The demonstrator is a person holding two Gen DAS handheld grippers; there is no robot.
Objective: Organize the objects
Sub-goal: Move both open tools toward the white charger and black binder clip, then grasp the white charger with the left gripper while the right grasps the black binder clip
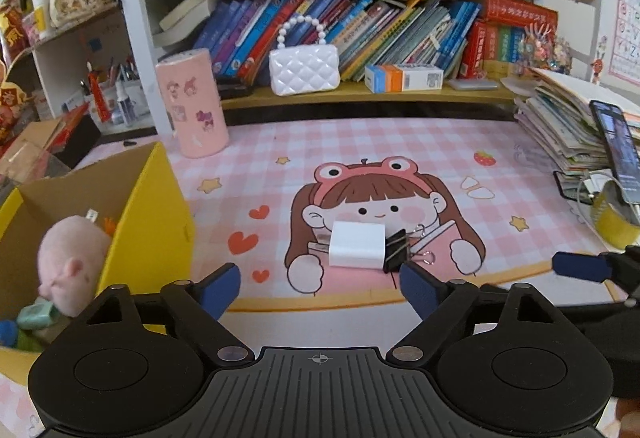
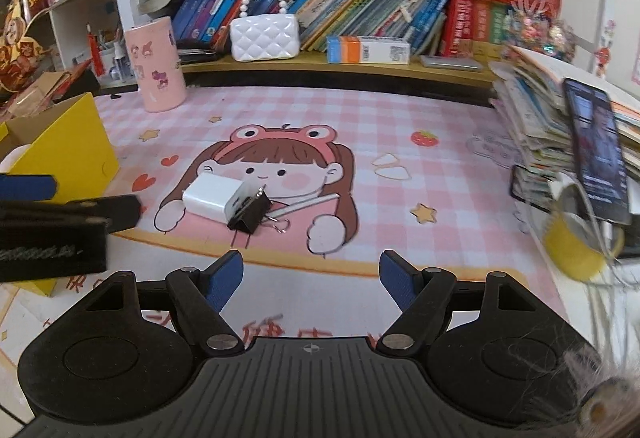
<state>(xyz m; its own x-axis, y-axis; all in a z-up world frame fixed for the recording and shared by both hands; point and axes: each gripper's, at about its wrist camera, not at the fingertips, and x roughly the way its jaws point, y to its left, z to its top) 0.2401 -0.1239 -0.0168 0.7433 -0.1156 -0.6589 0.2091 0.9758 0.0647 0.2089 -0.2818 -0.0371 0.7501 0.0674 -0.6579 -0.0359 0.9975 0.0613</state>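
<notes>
Fingers of your left gripper (image 1: 320,284) stand released before the white cube-shaped plastic charger (image 1: 355,250); the black metal binder clip (image 1: 396,250) touches it. Straddle the charger alone, then carry it to the yellow cardboard box (image 1: 160,206); your right gripper (image 2: 311,278) is likewise released.

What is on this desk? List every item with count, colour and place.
white plastic charger cube: 1, white, mat centre, touching the clip
black metal binder clip: 1, black, right of the charger
yellow cardboard box: 1, yellow, left edge
pink plush toy: 1, pink, inside the box
pink cylindrical container: 1, pink, back left
white quilted handbag: 1, white, lower shelf
left gripper: 1, black and blue, jaws open
right gripper: 1, black and blue, jaws open
</notes>
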